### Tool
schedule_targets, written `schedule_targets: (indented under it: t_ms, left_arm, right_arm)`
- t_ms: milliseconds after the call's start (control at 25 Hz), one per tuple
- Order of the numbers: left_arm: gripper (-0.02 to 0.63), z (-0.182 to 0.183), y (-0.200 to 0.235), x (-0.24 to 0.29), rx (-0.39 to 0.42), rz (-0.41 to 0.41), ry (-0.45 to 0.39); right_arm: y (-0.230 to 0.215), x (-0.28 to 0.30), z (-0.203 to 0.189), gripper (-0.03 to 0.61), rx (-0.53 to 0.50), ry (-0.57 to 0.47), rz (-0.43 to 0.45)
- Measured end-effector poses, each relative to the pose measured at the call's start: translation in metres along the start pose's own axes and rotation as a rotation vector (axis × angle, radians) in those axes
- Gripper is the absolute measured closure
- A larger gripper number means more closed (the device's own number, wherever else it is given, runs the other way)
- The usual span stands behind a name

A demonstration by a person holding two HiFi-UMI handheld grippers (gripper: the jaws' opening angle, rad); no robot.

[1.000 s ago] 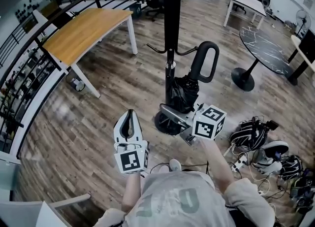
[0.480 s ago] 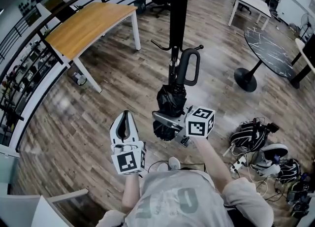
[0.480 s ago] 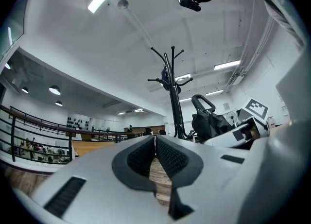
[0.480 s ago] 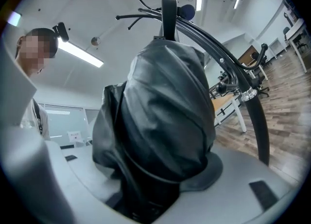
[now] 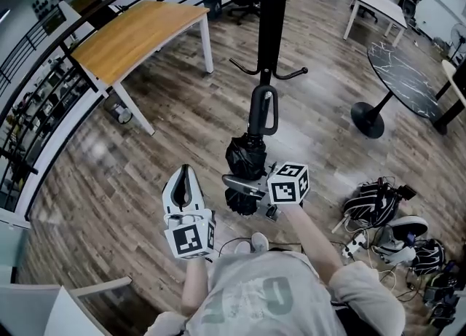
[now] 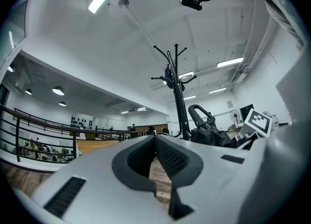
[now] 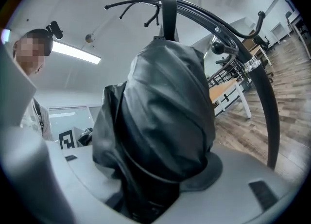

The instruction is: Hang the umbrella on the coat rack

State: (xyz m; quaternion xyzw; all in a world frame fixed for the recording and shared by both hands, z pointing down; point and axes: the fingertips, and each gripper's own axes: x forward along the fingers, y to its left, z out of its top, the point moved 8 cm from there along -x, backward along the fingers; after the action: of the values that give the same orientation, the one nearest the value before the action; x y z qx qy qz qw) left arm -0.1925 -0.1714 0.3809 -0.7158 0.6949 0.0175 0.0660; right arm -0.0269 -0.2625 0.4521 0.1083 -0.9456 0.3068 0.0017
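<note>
A folded black umbrella (image 5: 244, 156) stands upright in my right gripper (image 5: 237, 180), which is shut on its bundled canopy. Its loop handle (image 5: 263, 108) points up in front of the black coat rack pole (image 5: 273, 14), just below the lower hooks (image 5: 271, 73) and not on any of them. In the right gripper view the umbrella fabric (image 7: 160, 121) fills the jaws, with the pole (image 7: 265, 101) close on the right. My left gripper (image 5: 183, 181) hangs to the left, shut and empty. The left gripper view shows the rack (image 6: 177, 96) and umbrella (image 6: 209, 133) ahead.
The rack's round base (image 5: 231, 200) sits under the umbrella. A wooden table (image 5: 138, 32) stands at the back left beside a black railing (image 5: 44, 108). A dark round table (image 5: 404, 72) is at the right. Bags and cables (image 5: 386, 207) litter the floor at the right.
My right gripper has sunk and drifted left with the umbrella. The handle went from right of the pole to directly in front of it, turned edge-on. The left gripper has hardly moved.
</note>
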Motion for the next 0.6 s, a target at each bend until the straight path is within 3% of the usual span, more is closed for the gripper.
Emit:
schedule_targets:
  t_ms: [600]
  left_arm:
    - [0.583, -0.008, 0.008, 0.008, 0.007, 0.020, 0.027]
  right_arm:
    - [-0.031, 0.011, -0.028, 0.293, 0.090, 0.062, -0.007]
